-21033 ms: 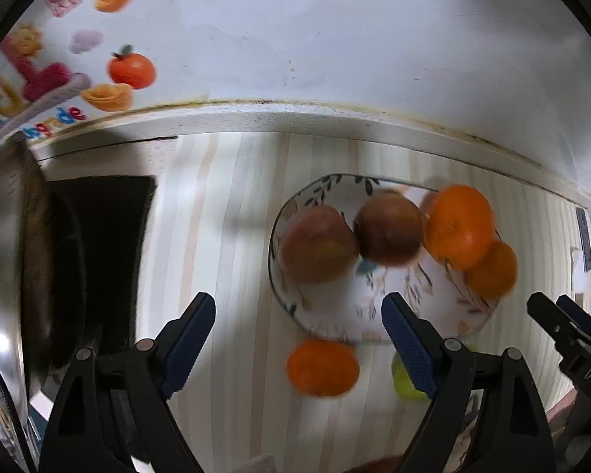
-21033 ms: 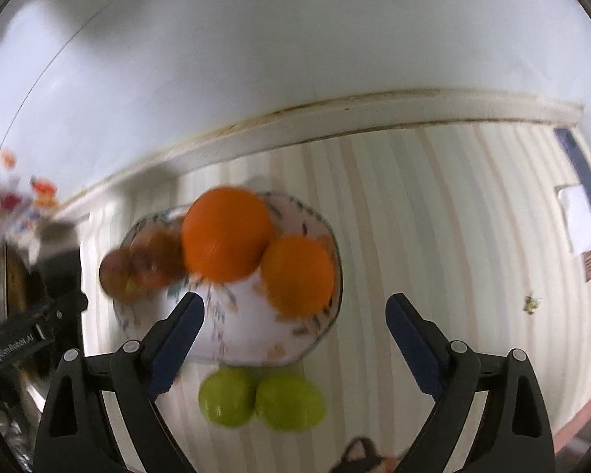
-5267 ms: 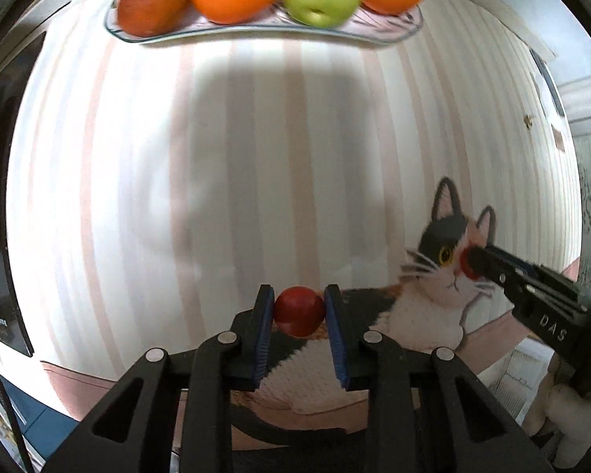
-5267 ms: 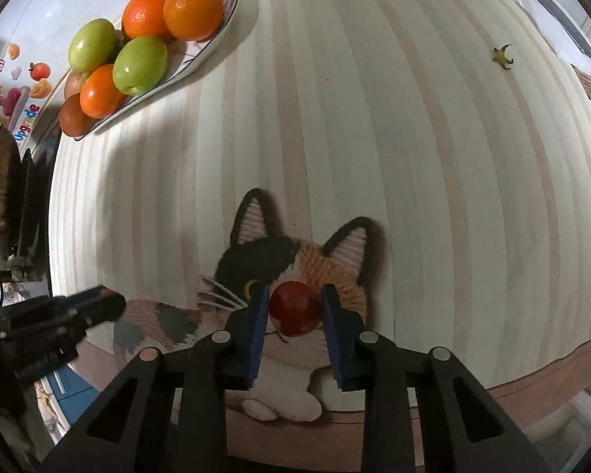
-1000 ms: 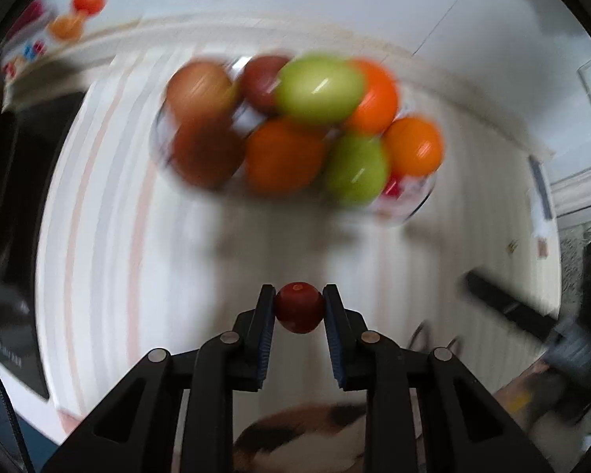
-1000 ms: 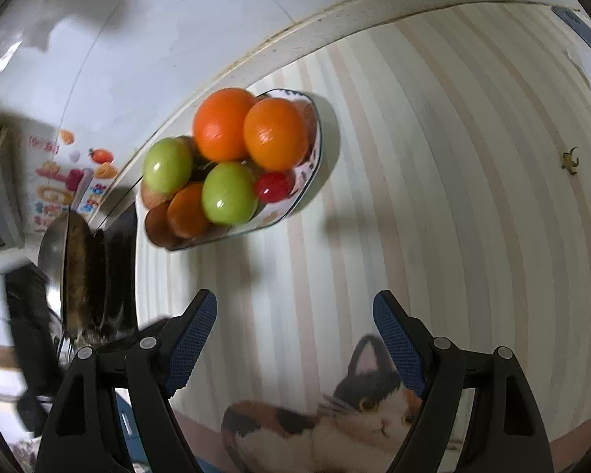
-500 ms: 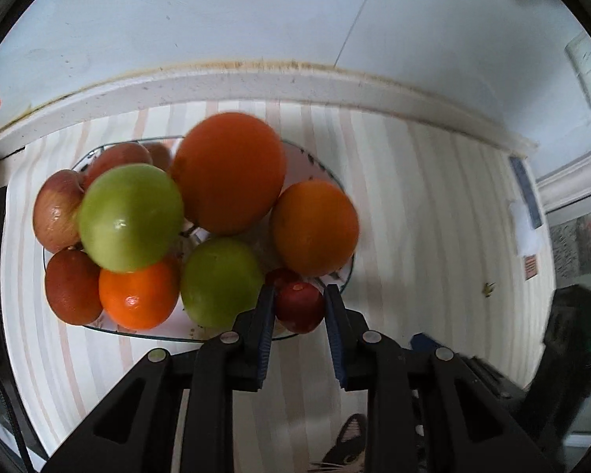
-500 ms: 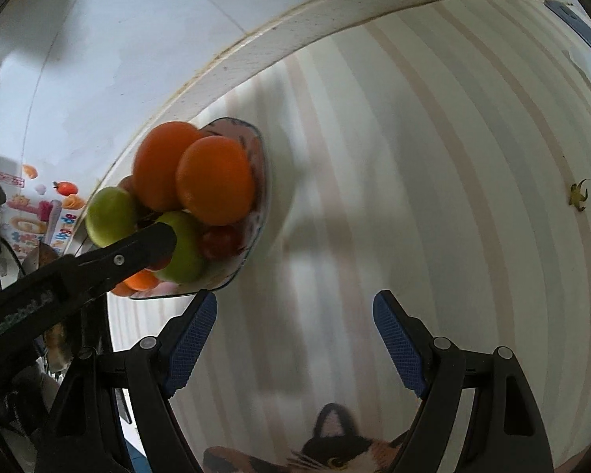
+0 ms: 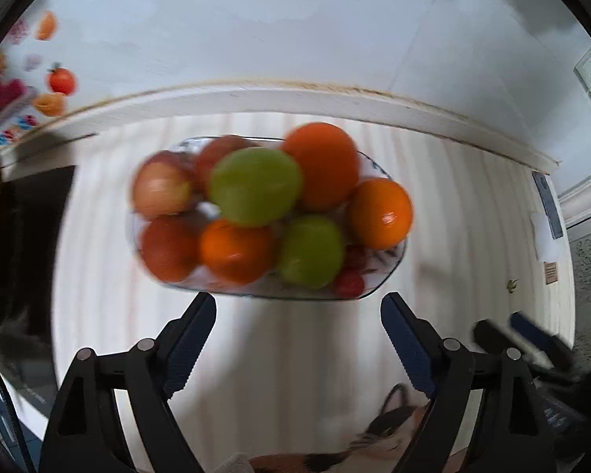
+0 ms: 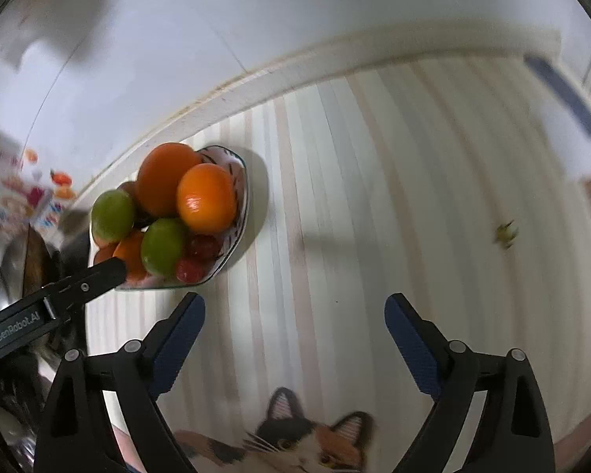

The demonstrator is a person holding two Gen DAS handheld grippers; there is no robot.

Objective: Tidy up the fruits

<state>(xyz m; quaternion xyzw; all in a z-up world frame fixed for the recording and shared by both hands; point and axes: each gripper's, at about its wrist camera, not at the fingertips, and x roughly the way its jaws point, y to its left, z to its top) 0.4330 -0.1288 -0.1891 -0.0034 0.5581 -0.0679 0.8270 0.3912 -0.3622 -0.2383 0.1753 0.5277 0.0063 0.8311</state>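
- Left gripper [image 9: 297, 337]: jaws spread wide, nothing between them, hovering just short of the plate's near rim.
- Right gripper [image 10: 293, 335]: jaws likewise spread and empty, above the striped tablecloth [image 10: 374, 197].
- Patterned plate [image 9: 390, 266]: at 12 o'clock from the left gripper, piled with oranges [image 9: 321, 165], green apples [image 9: 254, 191] and red apples [image 9: 159, 189].
- Two cherry tomatoes [image 9: 350, 283]: on the plate's right near edge, at 1 o'clock, beside a green apple.
- Cat picture [image 10: 295, 437]: printed on the cloth, at 6 o'clock.

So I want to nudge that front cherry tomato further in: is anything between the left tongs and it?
Nothing visible: the open left tongs face the plate, with only bare striped cloth before the cherry tomato at its near rim.
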